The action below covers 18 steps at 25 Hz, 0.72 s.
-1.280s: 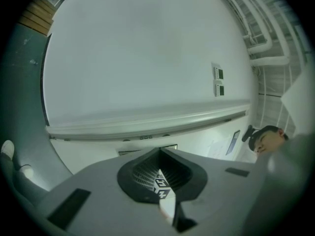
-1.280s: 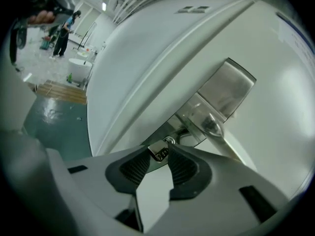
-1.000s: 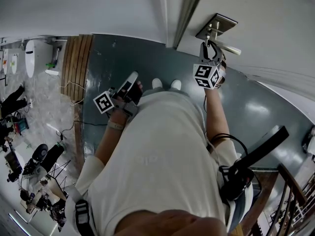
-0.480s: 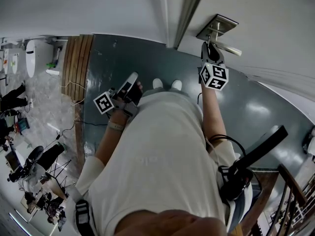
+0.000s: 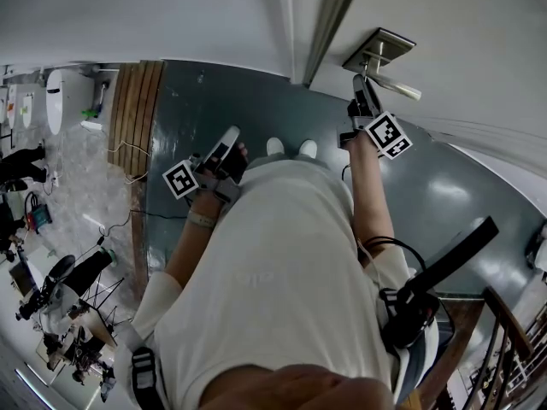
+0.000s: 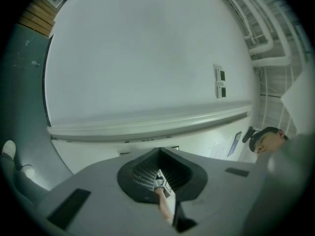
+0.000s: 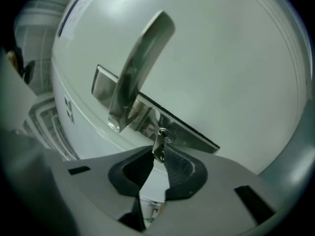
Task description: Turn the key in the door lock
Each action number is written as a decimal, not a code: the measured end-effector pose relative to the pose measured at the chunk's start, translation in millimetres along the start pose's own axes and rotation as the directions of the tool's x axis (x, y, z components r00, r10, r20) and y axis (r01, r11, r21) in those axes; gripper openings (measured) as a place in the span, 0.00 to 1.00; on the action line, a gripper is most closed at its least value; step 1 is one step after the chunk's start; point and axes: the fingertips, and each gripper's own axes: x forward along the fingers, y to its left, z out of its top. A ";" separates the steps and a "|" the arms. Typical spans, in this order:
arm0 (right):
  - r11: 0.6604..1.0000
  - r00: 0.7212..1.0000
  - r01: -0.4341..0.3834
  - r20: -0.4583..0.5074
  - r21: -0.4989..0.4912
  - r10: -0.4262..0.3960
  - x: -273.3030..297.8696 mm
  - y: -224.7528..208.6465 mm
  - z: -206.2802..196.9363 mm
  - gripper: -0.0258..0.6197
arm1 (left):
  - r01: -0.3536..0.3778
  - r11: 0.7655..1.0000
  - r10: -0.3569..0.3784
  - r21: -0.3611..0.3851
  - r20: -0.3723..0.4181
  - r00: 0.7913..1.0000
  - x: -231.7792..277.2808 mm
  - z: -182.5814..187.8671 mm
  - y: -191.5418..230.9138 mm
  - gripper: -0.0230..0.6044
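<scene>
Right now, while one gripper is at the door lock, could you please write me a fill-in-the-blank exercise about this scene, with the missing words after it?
1. The right gripper is shut on the ____.
2. The key stands in the same metal plate as the lever ____.
3. The left gripper, away from the door, holds ____.

Missing words: key (the jaws have just been closing, with it between them); handle; nothing.
</scene>
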 end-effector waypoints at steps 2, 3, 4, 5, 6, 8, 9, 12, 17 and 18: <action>0.995 1.000 -0.024 0.015 0.094 0.023 -0.8 0.1 0.9 0.15 | 0.000 1.000 0.000 -0.002 0.002 1.000 -0.2 0.6 -0.5 0.05; 0.992 0.999 -0.031 0.016 0.126 0.029 -1.3 -0.1 0.8 0.15 | -0.001 1.000 0.001 -0.003 0.003 1.000 -0.5 1.0 -0.4 0.05; 0.987 0.999 -0.035 0.015 0.158 0.033 -1.9 -0.4 0.2 0.15 | -0.001 1.000 0.001 -0.003 0.004 1.000 -0.8 1.6 -0.1 0.05; 0.980 0.999 -0.039 0.014 0.195 0.037 -2.3 -1.0 -0.6 0.15 | -0.001 1.000 0.001 -0.004 0.004 1.000 -0.9 2.2 0.3 0.05; 0.971 0.999 -0.047 0.017 0.236 0.044 -2.5 -1.8 -1.2 0.15 | -0.001 1.000 0.001 -0.004 0.004 1.000 -0.9 2.5 0.6 0.05; 0.938 0.998 -0.069 0.039 0.340 0.059 -3.1 -4.6 -2.2 0.15 | -0.001 1.000 0.001 -0.006 0.003 1.000 -0.4 2.3 1.9 0.05; 0.916 0.996 -0.086 0.056 0.392 0.069 -3.3 -6.3 -2.2 0.15 | -0.002 1.000 0.002 -0.008 0.003 1.000 0.1 2.1 2.7 0.05; 0.853 0.991 -0.133 0.093 0.504 0.100 -2.3 -8.3 -2.6 0.15 | -0.003 1.000 0.003 -0.011 0.004 1.000 0.6 3.6 3.1 0.05; 0.749 0.979 -0.203 0.142 0.631 0.145 -2.6 -7.9 -4.1 0.15 | -0.005 1.000 0.005 -0.015 0.010 1.000 -0.7 5.2 2.7 0.05; 0.736 0.978 -0.209 0.146 0.644 0.150 -3.2 -8.3 -4.6 0.15 | -0.005 1.000 0.005 -0.013 0.009 1.000 -0.6 4.7 2.7 0.05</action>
